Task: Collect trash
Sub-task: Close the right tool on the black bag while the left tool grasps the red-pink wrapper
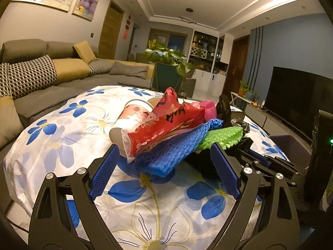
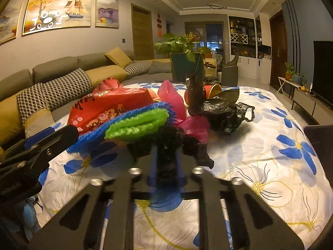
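Note:
A heap of trash lies on the flower-print table cover (image 1: 158,214). It holds a red plastic wrapper (image 1: 166,125), a blue knitted cloth (image 1: 172,152), a green knitted cloth (image 1: 223,136), a pink bag (image 2: 172,98), a black bag (image 2: 224,112) and a paper cup (image 1: 133,112). My left gripper (image 1: 165,162) stands open just above the cover, with its blue pads (image 1: 105,168) on either side of the blue cloth's near corner. My right gripper (image 2: 166,152) is shut on a crumpled black plastic bag (image 2: 172,135) at the heap's near edge.
A dark grey bin (image 1: 291,145) stands past the table's right edge, also the bin (image 2: 318,139) in the right wrist view. A dark bottle (image 2: 194,91) and a tipped red cup (image 2: 213,89) sit behind the heap. A sofa (image 1: 62,77) runs along the left, and a TV (image 1: 299,95) is at the right.

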`<state>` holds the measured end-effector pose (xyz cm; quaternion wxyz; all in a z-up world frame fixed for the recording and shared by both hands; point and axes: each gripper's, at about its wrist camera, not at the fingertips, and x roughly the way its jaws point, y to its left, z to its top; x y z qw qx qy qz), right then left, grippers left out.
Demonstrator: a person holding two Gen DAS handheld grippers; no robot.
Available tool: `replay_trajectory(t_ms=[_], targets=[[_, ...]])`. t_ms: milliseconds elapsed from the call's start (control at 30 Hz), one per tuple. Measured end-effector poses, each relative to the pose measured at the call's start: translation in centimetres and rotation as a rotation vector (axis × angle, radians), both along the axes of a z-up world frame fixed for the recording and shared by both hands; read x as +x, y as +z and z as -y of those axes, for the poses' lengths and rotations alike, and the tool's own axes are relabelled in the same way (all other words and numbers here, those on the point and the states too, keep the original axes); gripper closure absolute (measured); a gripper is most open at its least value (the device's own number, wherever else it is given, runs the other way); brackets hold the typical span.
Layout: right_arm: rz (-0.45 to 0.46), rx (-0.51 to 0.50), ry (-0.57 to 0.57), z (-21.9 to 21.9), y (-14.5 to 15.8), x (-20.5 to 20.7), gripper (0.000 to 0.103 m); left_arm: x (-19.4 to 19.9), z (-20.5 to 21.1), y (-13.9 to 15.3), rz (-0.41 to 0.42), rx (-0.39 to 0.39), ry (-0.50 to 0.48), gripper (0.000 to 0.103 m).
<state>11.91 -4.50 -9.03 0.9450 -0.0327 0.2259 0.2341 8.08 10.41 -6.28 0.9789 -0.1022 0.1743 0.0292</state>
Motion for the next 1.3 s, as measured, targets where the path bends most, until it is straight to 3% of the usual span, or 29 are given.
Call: replay_trajectory(t_ms=[67,567,800,933,1133,1233,1300], targets=[[0.013,-0.005,-0.003,0.0,0.1,-0.4,0.1,0.1,0.1,-0.1,-0.002,0.003,-0.004,0.016],[0.108,0.054,-0.222,8.1,3.4,-2.2,0.101,0.5,3.3,-0.6,-0.016,0.03,-0.099,0.016],[0.111,0.062,-0.229,9.2,3.3,-2.7,0.101,0.4,1.9,-0.8,-0.026,0.004,-0.051,0.016],[0.112,0.071,-0.226,9.1,3.3,-2.8,0.101,1.0,0.8,-0.4,-0.021,0.04,-0.008,0.017],[0.122,0.068,-0.231,8.9,3.6,-2.9,0.101,2.4,-2.3,-0.4,-0.055,-0.065,-0.01,0.028],[0.12,0.069,-0.234,8.8,3.5,-2.7,0.101,3.7,-2.5,-1.2,-0.112,-0.062,-0.034,0.045],[0.118,0.063,-0.234,8.7,3.4,-2.6,0.101,4.4,-2.4,-1.9,-0.148,-0.059,-0.051,0.061]])
